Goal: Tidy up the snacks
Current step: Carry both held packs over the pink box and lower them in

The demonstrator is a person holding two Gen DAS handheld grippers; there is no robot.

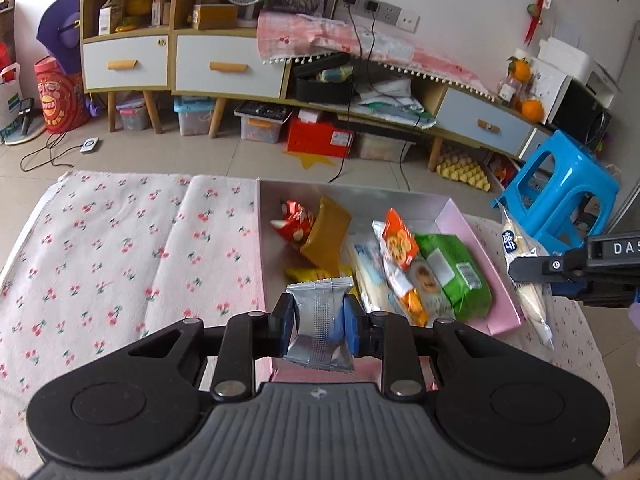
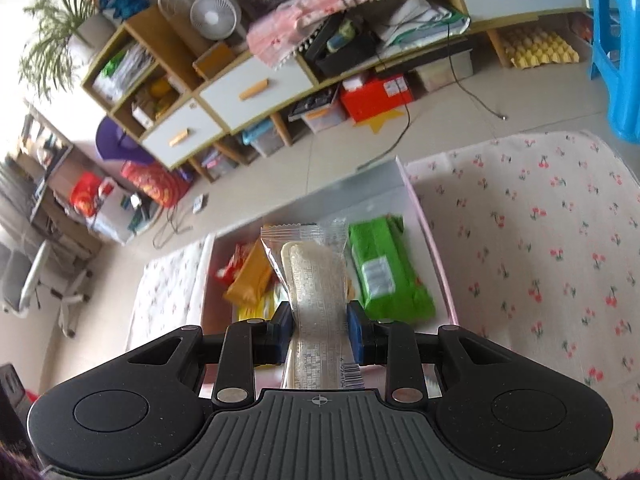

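Left gripper (image 1: 319, 322) is clamped on a small silver packet (image 1: 320, 320), pads pressing both sides, packet upright and hanging over the near end of the pink box (image 1: 505, 280). Right gripper (image 2: 320, 330) is closed on a long clear-wrapped cream snack (image 2: 316, 288), held lengthwise, its top end reaching out over the box. From the left wrist view the same snack (image 1: 524, 276) hangs just outside the box's right wall, with the right gripper (image 1: 532, 270) coming in from the frame edge. Box sits on a cherry-print cloth (image 1: 120, 248), which spreads to the left and right of it. Inside the box: green pack (image 1: 456, 272) against the right wall, orange-and-white packet (image 1: 400, 248) beside it toward the middle, white packet (image 1: 370, 276) next to that, mustard pouch (image 1: 326, 232) tilted near the far left, red wrapper (image 1: 294, 220) touching it in the far-left corner, and yellow packets (image 1: 308, 274) just in front of the pouch. Beyond the box's far right corner, a blue stool (image 1: 560, 200) stands on the floor.
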